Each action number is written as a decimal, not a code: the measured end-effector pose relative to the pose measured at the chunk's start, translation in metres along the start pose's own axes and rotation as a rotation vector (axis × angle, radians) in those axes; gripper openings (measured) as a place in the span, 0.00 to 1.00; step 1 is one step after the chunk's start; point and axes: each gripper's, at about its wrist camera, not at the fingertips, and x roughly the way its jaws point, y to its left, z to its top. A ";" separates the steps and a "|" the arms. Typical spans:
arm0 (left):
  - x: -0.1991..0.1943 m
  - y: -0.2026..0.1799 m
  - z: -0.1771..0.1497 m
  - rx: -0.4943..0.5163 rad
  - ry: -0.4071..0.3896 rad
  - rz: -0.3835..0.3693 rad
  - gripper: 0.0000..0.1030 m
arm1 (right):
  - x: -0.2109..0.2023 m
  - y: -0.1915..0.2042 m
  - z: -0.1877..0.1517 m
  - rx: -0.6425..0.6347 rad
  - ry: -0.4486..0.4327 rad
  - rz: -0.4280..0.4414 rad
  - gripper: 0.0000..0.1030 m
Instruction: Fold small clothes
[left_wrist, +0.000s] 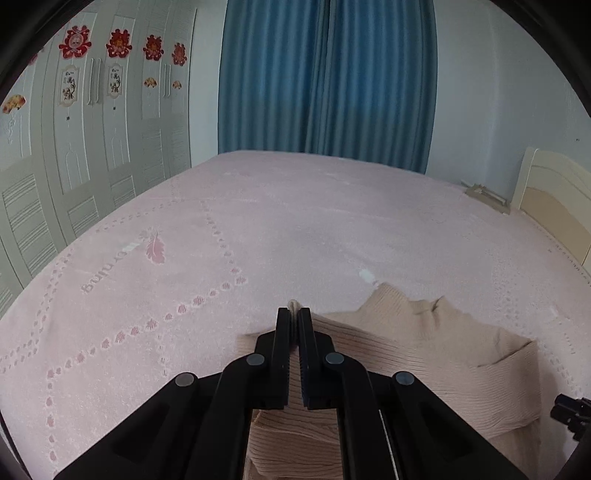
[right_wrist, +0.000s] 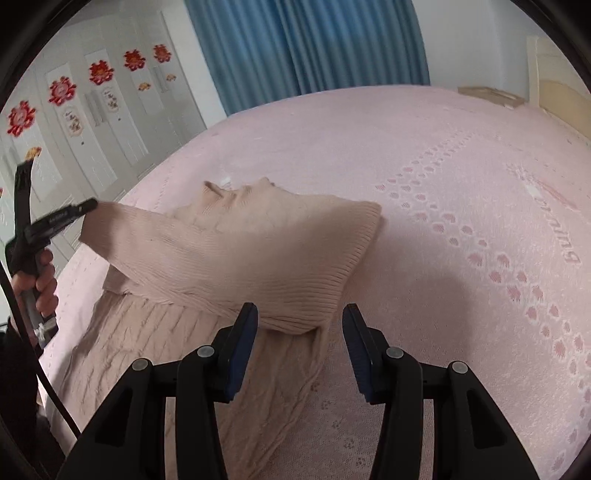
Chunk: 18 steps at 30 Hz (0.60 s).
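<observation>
Beige sweater (left_wrist: 424, 354) pinched in left gripper (left_wrist: 294, 314); right gripper (right_wrist: 299, 314) spread.

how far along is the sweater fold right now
Done: one sleeve already lies folded across the beige sweater on the pink bedspread. In hand: the left gripper is shut on a sweater edge, holding it lifted. The right gripper is open, holding nothing, just short of the folded sleeve. Left: laying the lifted part down and folding the body, which lies spread out and rumpled.
</observation>
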 end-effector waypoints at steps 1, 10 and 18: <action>0.006 0.001 -0.004 -0.004 0.017 0.008 0.05 | 0.004 -0.003 0.001 0.019 0.013 -0.004 0.46; 0.045 0.011 -0.041 -0.041 0.219 0.052 0.18 | 0.039 0.003 0.000 0.018 0.087 -0.145 0.46; 0.036 0.000 -0.054 0.038 0.217 0.103 0.42 | 0.039 -0.002 0.002 0.047 0.080 -0.144 0.47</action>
